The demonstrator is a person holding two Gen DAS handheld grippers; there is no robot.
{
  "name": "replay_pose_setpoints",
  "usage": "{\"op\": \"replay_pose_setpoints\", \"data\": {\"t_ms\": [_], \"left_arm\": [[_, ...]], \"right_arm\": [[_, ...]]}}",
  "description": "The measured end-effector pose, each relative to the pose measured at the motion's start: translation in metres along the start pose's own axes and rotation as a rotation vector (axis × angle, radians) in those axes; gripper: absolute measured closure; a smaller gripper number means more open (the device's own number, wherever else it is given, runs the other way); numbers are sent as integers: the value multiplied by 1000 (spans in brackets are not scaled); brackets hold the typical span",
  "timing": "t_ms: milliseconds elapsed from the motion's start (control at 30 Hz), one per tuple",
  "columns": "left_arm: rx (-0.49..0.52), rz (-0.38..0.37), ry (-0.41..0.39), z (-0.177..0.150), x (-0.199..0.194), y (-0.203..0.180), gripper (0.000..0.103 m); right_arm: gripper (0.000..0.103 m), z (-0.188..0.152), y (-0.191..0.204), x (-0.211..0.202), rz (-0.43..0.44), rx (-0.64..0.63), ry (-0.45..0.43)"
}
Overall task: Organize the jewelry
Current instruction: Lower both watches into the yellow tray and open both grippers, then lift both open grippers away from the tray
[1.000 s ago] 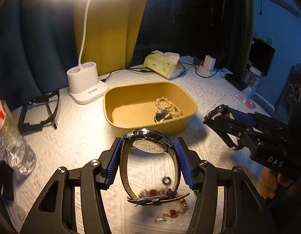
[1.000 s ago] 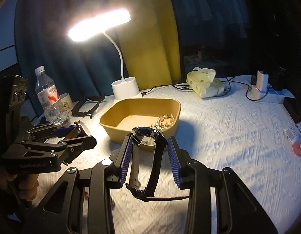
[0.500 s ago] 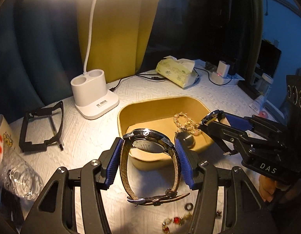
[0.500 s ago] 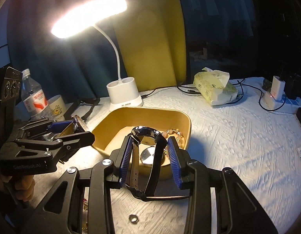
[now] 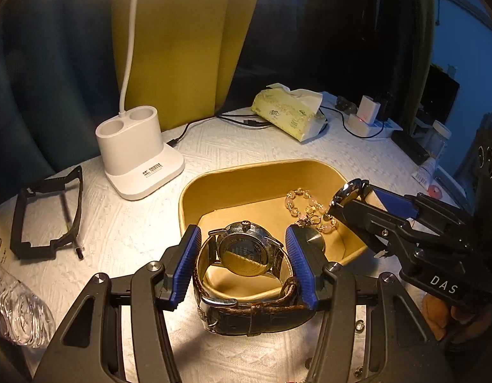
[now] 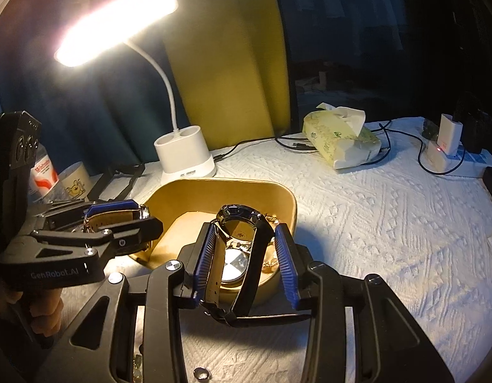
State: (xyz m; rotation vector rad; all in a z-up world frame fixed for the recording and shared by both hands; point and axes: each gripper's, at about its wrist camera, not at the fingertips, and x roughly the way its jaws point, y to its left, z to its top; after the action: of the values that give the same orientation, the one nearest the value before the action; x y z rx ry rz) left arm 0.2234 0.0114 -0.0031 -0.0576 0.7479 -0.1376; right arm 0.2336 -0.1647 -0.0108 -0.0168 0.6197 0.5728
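1. We hold two watches over one small target at once. The left gripper has its jaws closed on the steel-cased watch with a dark brown leather strap, hanging at the near rim of the rounded mustard-yellow tray on the white textured counter. The right gripper has its jaws closed on the black-strapped watch with a polished round case, also above the tray. The two tools sit close together, so we risk knocking them into each other and jarring a watch loose.
2. The brown strap overhangs the tray's near edge; if we let go here, the watch may tip out onto the counter.
3. A pale pink and gold bead bracelet and a round silver pocket watch already lie inside; a dropped case could scratch them or snag the chain.
4. A small silver ring lies loose on the counter below, easy for us to sweep away.
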Motion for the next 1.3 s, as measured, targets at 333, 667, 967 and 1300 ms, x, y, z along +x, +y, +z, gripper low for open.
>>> {"op": "replay_pose_setpoints", "data": {"t_ms": [333,667,967,1300], "left_arm": [[-8,-16,-18,0,-4,3,38],[-20,-16,-49,-3,-26,8,38],[-35,-44,-89,-19,-61,12,38],[-40,-33,-109,-51,-91,18,38]], "right_arm": [[58,0,-5,0,-34,26,-10],[49,-2,0,-17,-71,27,-29],[48,-16,16,-38,-95,30,-36],[48,-41,29,-59,-126,40,-13]]}}
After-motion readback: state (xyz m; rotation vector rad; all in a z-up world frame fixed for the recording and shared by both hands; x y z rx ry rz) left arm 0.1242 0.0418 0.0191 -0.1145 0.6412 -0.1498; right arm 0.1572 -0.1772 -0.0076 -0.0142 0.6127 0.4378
